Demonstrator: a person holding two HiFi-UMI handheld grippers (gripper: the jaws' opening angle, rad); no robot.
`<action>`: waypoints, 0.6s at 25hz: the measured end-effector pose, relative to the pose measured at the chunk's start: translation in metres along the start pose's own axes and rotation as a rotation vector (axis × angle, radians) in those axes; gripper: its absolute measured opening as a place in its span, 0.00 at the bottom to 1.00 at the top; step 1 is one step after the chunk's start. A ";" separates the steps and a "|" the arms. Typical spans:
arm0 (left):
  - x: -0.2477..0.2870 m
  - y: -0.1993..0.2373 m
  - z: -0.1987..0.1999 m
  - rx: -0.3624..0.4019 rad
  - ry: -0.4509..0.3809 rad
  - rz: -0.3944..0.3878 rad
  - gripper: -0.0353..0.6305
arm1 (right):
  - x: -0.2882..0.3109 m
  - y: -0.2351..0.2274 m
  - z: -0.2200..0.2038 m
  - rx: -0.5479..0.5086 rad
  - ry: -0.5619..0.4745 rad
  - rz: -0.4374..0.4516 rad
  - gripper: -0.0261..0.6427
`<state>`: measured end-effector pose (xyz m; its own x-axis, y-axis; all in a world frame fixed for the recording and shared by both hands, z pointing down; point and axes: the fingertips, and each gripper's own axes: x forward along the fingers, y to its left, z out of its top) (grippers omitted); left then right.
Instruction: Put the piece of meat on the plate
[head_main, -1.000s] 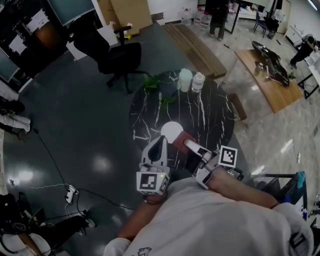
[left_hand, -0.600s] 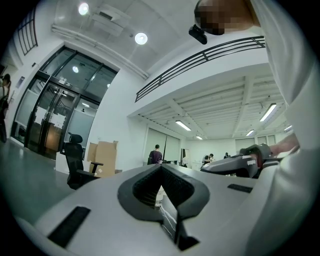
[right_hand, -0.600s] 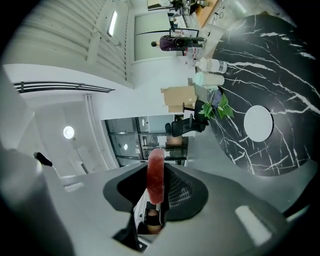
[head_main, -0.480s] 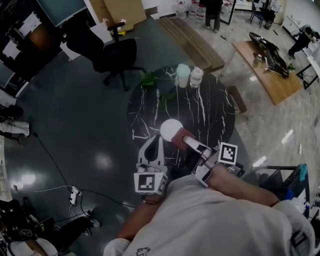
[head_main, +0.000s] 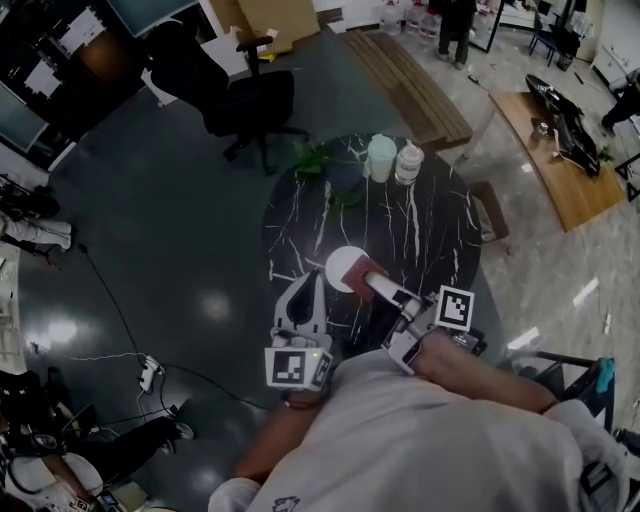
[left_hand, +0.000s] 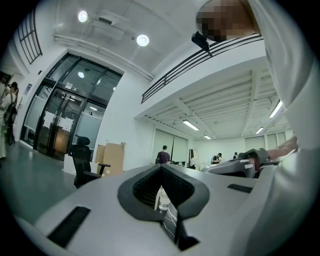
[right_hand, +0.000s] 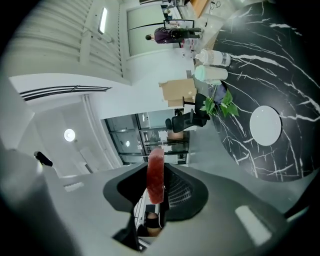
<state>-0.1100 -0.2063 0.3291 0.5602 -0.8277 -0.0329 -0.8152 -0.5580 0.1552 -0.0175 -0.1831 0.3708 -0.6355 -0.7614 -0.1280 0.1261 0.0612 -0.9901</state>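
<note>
Thin reddish-pink meat slab (right_hand: 155, 175)

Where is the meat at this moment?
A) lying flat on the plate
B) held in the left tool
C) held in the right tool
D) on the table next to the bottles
C: the right gripper view shows the meat clamped in the right tool, and the plate is bare.

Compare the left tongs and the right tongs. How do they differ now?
The right tongs are shut on the meat; the left tongs hold nothing, tips together. The right tongs hold the meat at the right rim of the plate; the left tongs point at its left side. Both are over the black table, near the plate.
</note>
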 end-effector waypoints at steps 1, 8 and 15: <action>0.004 -0.001 -0.001 -0.002 -0.002 0.002 0.06 | 0.000 -0.001 0.004 0.002 0.006 -0.004 0.18; 0.037 -0.010 -0.019 -0.018 0.007 0.040 0.06 | -0.002 -0.013 0.042 0.023 0.039 -0.030 0.18; 0.066 -0.012 -0.036 -0.026 0.043 0.091 0.06 | 0.001 -0.022 0.074 0.060 0.099 -0.047 0.18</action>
<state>-0.0578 -0.2521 0.3603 0.4901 -0.8713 0.0250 -0.8594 -0.4782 0.1812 0.0357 -0.2333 0.3963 -0.7134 -0.6950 -0.0897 0.1377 -0.0135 -0.9904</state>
